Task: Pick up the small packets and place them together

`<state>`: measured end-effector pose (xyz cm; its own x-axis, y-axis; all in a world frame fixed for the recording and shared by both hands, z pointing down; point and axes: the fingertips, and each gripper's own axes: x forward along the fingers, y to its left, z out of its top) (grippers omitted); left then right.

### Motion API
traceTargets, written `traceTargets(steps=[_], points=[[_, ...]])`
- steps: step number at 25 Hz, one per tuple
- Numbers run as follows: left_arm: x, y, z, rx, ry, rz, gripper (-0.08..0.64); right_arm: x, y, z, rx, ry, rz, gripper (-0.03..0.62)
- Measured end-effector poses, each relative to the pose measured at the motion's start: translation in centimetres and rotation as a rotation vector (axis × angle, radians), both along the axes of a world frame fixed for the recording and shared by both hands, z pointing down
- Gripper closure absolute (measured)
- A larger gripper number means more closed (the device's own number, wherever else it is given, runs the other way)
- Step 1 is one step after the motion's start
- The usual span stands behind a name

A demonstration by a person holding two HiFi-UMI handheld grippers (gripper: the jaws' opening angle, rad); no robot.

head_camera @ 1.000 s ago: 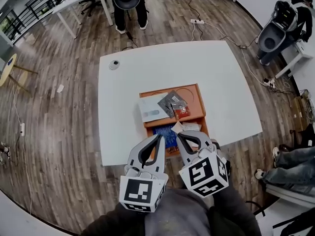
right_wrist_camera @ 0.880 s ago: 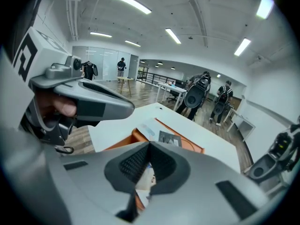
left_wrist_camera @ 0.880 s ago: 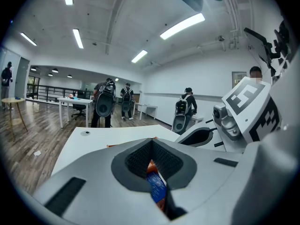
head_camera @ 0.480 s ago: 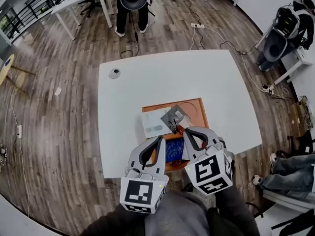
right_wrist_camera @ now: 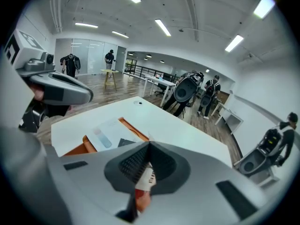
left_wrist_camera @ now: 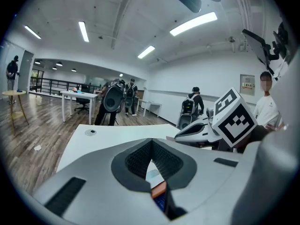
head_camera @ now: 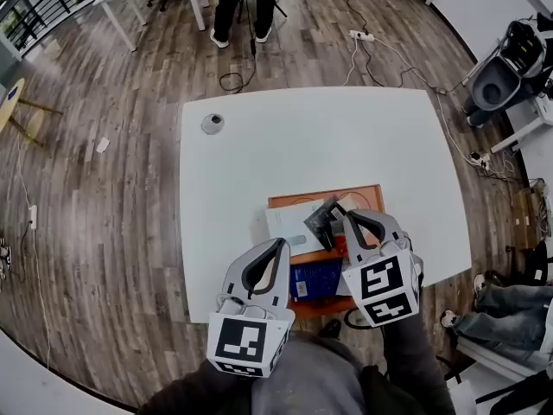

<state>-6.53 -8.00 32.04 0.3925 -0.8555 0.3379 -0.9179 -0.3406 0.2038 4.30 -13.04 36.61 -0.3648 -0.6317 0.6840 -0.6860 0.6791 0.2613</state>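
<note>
Writing: black-and-white square markers cover the cubes on the left gripper (head_camera: 282,244) and the right gripper (head_camera: 347,218). Dark letters run along the white part of a red-and-white packet (right_wrist_camera: 144,184), but the jaws cut them off and they cannot be read. A framed notice (left_wrist_camera: 246,84) on the far wall is too small to read.
Left gripper: closed tip to tip, hanging over the tray's front left part. The slot behind the tips shows a strip of white, the orange rim and some blue below.
Right gripper: closed tip to tip, over the tray's right half. The red-and-white packet shows through the slot behind the tips; I cannot tell whether the pads touch it.
Packets: all lie in the orange tray (head_camera: 367,191). A flat white pouch (head_camera: 287,220) is at the rear left. A dark grey packet (head_camera: 325,219) lies tilted at the pouch's right edge. A blue packet (head_camera: 314,279) is at the front. The red one is mostly hidden under the right gripper.
Edges: the tray sits on the white table (head_camera: 302,137), right of centre. Its front rim is close to the table edge nearest the person.
Room: wide white tabletop lies beyond the tray and on both sides. A small round grey object (head_camera: 212,124) sits near the far left corner, well apart from the tray.
Looks: the packets are thin and flat. The grey one is glossy and creased; the blue one carries fine print too small to read.
</note>
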Motion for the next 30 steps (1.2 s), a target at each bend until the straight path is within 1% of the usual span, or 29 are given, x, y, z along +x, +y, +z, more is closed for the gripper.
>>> traceTargets(steps=[6,9,11,13,17,20,22,27,30], points=[[-1.4,-0.7,0.8,-0.025,0.007,-0.013,0.565,-2.2,-0.5,1.8,-0.039,-0.039,-0.009,0.589],[-2.2,-0.8,1.2,-0.038,-0.003,-0.022,0.565,-2.9,-0.6,2.9,-0.064,-0.061,-0.018,0.584],[-2.4,-0.8,1.2,-0.040,0.002,-0.022,0.565,-3.3,-0.5,3.4,-0.091,-0.079,-0.027,0.520],[-2.6,-0.6,1.2,-0.043,0.006,-0.021,0.565,-3.8,-0.3,3.4,-0.105,-0.106,-0.029,0.477],[-3.1,0.0,1.2,-0.044,0.003,-0.034,0.565,-4.1,-0.1,2.1,-0.057,-0.131,-0.022,0.466],[-3.0,0.5,1.1,-0.043,-0.011,-0.051,0.565,-3.2,0.3,0.9,-0.014,-0.142,-0.005,0.466],[-2.3,1.1,1.4,-0.037,-0.009,-0.040,0.565,-2.3,0.8,0.6,-0.001,-0.143,0.008,0.466],[0.5,2.3,1.8,-0.046,-0.009,-0.003,0.565,0.9,2.5,0.5,0.005,-0.138,0.044,0.466],[2.6,3.0,1.3,-0.033,-0.006,0.022,0.565,3.3,3.6,0.0,0.021,-0.131,0.070,0.466]])
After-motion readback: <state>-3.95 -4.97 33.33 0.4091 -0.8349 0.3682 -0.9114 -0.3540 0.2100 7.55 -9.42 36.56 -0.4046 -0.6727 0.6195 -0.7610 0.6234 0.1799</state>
